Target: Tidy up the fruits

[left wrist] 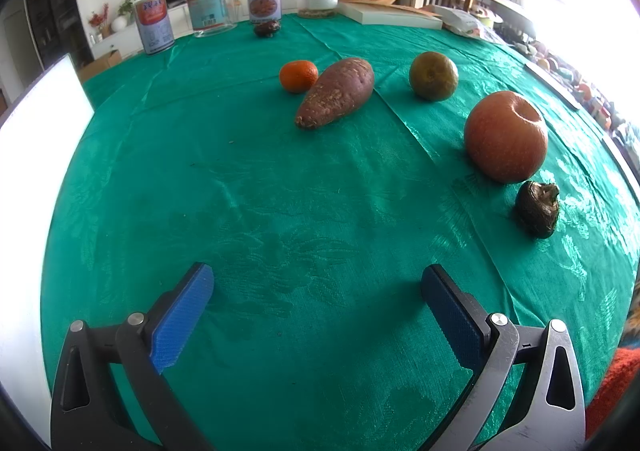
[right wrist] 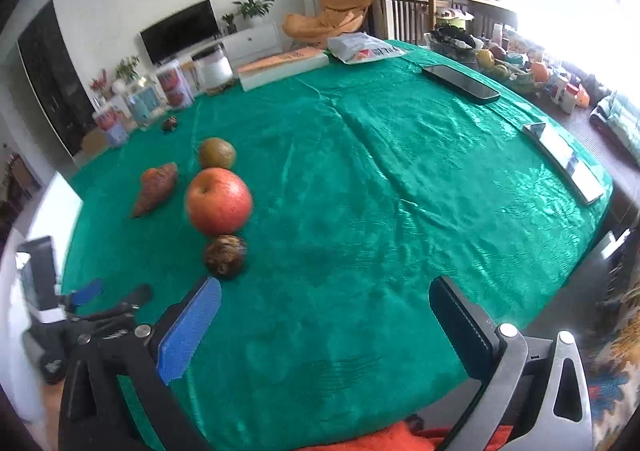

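On the green tablecloth lie a small orange tangerine, a reddish sweet potato, a greenish round fruit, a big red apple and a dark wrinkled fruit. A second dark fruit rests far back by the jars. My left gripper is open over bare cloth, well short of the fruits. The right wrist view shows the apple, the dark fruit, the sweet potato and the green fruit to the left. My right gripper is open and empty.
Cans and clear jars line the far edge, beside a white book. A phone and a flat white device lie on the right side of the table. The left gripper shows at the lower left of the right wrist view.
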Motion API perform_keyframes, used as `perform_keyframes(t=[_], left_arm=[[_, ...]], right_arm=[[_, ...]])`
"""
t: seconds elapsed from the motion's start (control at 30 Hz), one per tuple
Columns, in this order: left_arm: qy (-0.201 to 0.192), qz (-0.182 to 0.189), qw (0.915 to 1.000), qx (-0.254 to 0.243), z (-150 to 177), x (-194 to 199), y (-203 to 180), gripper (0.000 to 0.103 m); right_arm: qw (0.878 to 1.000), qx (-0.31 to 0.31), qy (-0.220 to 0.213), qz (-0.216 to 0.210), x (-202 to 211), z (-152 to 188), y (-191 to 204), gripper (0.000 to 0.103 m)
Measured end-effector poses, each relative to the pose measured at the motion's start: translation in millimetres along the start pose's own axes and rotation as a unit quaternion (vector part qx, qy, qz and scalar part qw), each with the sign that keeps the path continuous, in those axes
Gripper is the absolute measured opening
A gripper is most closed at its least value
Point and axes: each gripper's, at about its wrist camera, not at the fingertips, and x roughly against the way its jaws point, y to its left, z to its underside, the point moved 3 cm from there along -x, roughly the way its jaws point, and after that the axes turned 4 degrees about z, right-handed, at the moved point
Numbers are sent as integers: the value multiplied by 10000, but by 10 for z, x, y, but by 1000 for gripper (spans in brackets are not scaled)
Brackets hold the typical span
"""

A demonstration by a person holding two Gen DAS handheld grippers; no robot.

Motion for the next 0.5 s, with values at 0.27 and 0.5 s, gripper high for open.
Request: perform_keyframes(t=[0.27,0.5], left_arm=[[0,-2,10000,-1,-1,-1,1,103],[1,-1,10000,-1,-2,-2,2,103]], right_arm=[[9996,146,-208,-89,-52,211,60,103],[9990,219,-378,-83,-30,195,117,103]])
